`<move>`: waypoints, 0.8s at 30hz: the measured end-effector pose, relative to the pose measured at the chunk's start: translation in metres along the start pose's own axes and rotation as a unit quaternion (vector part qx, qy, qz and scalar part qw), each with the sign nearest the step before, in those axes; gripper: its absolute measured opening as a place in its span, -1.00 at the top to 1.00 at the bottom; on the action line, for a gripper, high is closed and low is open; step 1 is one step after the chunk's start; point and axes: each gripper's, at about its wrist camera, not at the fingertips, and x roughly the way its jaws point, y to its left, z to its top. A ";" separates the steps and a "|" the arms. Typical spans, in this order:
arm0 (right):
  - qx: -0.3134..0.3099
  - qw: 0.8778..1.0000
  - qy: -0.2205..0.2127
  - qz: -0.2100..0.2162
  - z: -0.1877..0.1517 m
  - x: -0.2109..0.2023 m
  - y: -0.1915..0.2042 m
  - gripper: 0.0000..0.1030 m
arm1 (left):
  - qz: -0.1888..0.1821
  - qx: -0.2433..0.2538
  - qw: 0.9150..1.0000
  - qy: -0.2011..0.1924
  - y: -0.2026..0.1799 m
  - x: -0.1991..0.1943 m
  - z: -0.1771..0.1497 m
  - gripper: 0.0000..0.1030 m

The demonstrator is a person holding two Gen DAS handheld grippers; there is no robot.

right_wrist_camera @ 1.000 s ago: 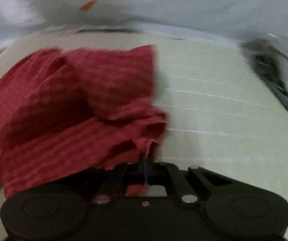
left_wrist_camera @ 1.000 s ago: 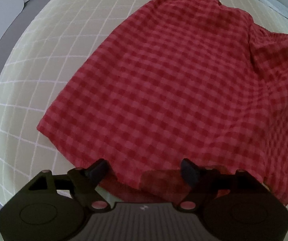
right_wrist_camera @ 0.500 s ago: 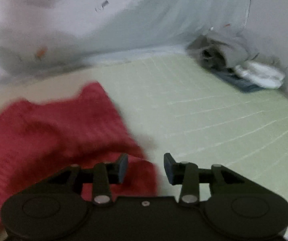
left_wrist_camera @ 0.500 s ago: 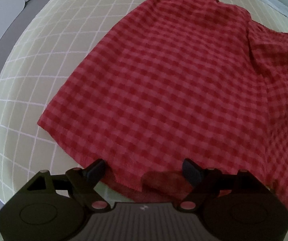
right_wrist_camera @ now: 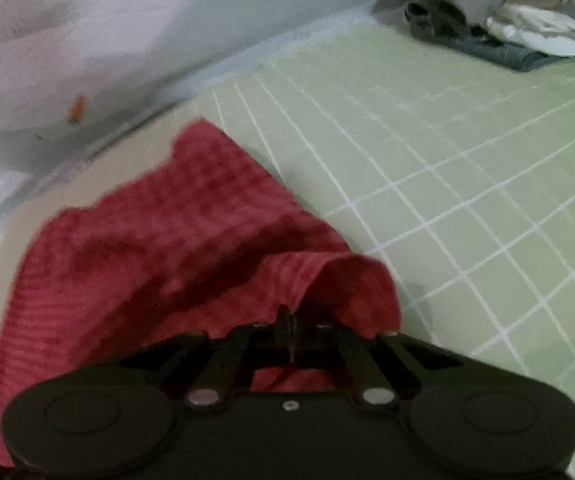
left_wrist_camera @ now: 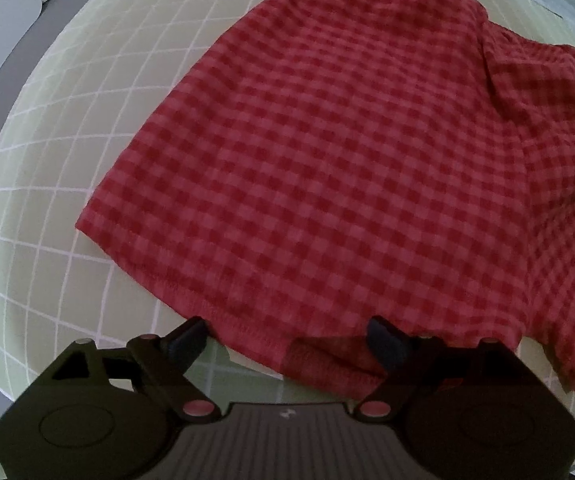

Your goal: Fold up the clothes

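Note:
A red checked garment (left_wrist_camera: pixel 339 168) lies spread on the green grid mat (left_wrist_camera: pixel 71 128). Its stitched hem runs just in front of my left gripper (left_wrist_camera: pixel 287 334), which is open with its fingers wide apart, hovering over the hem edge. In the right wrist view the same garment (right_wrist_camera: pixel 175 248) is bunched up on the left. My right gripper (right_wrist_camera: pixel 287 320) is shut on a raised fold of the garment's edge, and the cloth drapes over its fingertips.
A pile of folded grey, white and dark clothes (right_wrist_camera: pixel 499 28) sits at the mat's far right corner. A pale rumpled sheet (right_wrist_camera: pixel 87 40) rises behind the mat. The mat's grey rim (left_wrist_camera: pixel 3 92) curves along the left.
My right gripper was open half a second ago and has now shut on the garment's edge. My left gripper stayed open and barely moved.

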 end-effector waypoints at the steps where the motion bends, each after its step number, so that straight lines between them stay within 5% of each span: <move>1: 0.002 1.000 -0.007 0.007 -0.001 -0.015 0.000 0.98 | -0.001 0.000 1.000 0.000 0.001 0.000 -0.001 -0.72; 5: -0.016 1.000 -0.014 0.002 -0.015 -0.059 -0.002 0.98 | -0.002 0.004 1.000 0.000 0.003 0.001 0.001 -0.73; 7: -0.027 0.999 0.024 -0.016 -0.026 -0.053 -0.010 0.98 | -0.001 0.006 1.000 0.002 0.004 0.002 0.002 -0.73; 10: 0.034 0.996 0.076 -0.022 -0.038 -0.042 -0.030 0.96 | -0.002 0.011 1.000 0.001 0.004 0.001 0.001 -0.74; 13: 0.043 0.997 0.040 -0.042 -0.035 -0.055 -0.032 0.54 | -0.002 0.012 1.000 0.002 0.005 0.001 -0.004 -0.75; 15: 0.046 0.998 0.009 -0.051 -0.029 -0.059 -0.032 -0.04 | -0.002 0.016 1.000 0.003 0.006 0.003 -0.006 -0.77; 18: 0.032 0.997 -0.006 -0.074 -0.021 -0.051 -0.033 -0.05 | -0.001 0.018 1.000 0.006 0.007 0.002 -0.010 -0.78; 20: 0.016 0.996 0.003 -0.090 -0.018 -0.038 -0.033 -0.05 | -0.002 0.016 1.000 0.008 0.008 0.002 -0.012 -0.79; 22: 0.000 0.996 0.017 -0.087 -0.018 -0.029 -0.036 0.18 | -0.003 0.017 1.000 0.009 0.009 0.002 -0.018 -0.80; 24: -0.028 0.996 0.026 -0.080 -0.020 -0.025 -0.036 0.96 | -0.003 0.017 1.000 0.013 0.011 0.002 -0.022 -0.83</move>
